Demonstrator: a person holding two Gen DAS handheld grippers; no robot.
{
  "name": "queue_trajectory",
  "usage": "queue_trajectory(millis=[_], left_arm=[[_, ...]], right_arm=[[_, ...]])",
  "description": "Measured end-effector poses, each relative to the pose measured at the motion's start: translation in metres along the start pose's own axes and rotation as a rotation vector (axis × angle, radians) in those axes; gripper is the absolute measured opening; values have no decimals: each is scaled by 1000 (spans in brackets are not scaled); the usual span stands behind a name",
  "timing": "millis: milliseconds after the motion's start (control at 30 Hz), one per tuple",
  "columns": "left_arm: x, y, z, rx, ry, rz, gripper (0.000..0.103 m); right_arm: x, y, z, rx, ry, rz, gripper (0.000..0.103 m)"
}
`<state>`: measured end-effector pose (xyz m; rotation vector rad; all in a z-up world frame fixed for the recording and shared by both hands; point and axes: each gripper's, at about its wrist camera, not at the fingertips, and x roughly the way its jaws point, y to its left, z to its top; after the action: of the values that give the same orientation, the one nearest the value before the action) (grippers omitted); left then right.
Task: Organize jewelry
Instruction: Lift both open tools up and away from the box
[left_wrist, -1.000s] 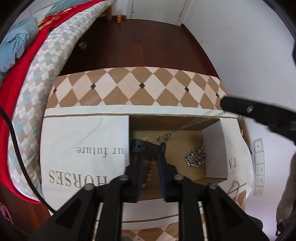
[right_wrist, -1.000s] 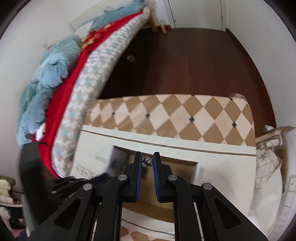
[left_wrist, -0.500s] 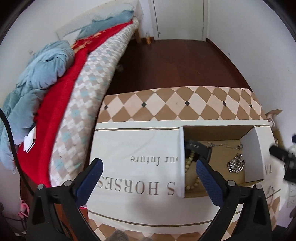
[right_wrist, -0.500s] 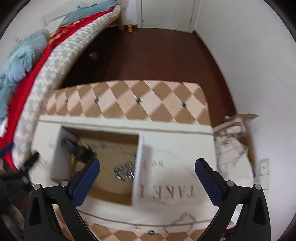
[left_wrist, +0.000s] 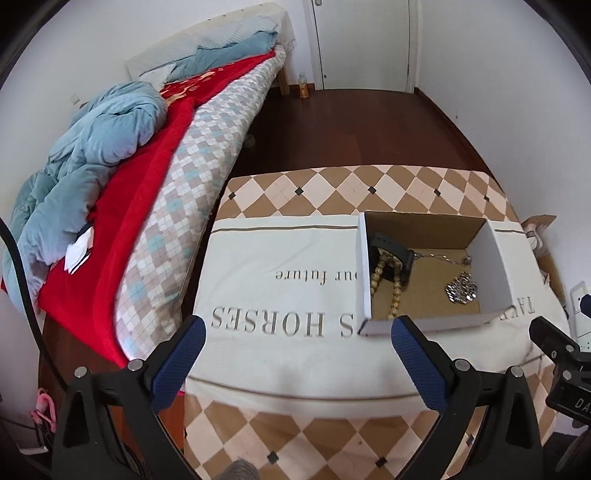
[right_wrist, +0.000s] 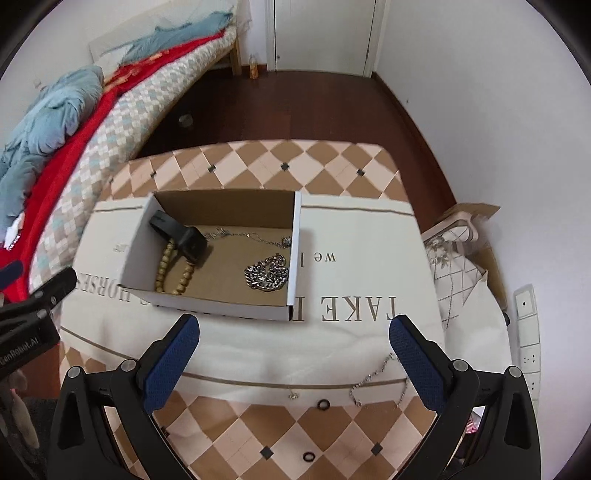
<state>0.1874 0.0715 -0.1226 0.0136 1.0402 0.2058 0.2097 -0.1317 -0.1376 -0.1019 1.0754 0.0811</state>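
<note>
A white cardboard box with a brown inside stands on the cloth-covered table. In it lie a black watch, a wooden bead bracelet, a thin silver chain and a chunky silver chain. The left wrist view shows the same box, watch and beads. My left gripper is open and empty, in front of the box and left of it. My right gripper is open and empty just in front of the box. A loose thin chain, a small stud and two black rings lie near the front edge.
A bed with a blue duvet and a red blanket runs along the table's left side. Dark wooden floor lies beyond the table. A patterned bag and a power strip sit to the right.
Both grippers were nearly shut over the box, the left around the beads and the right on a thin chain. Both have opened wide and drawn back toward the table's front.
</note>
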Motion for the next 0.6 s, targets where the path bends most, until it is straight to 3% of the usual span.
queue_trajectory(millis=[267, 600], left_arm=[[-53, 10, -26, -11, -77, -8, 103], [-101, 22, -37, -7, -155, -26, 103]], right_arm=[[-50, 8, -22, -15, -93, 4, 103], [-109, 11, -44, 10, -195, 14, 103]])
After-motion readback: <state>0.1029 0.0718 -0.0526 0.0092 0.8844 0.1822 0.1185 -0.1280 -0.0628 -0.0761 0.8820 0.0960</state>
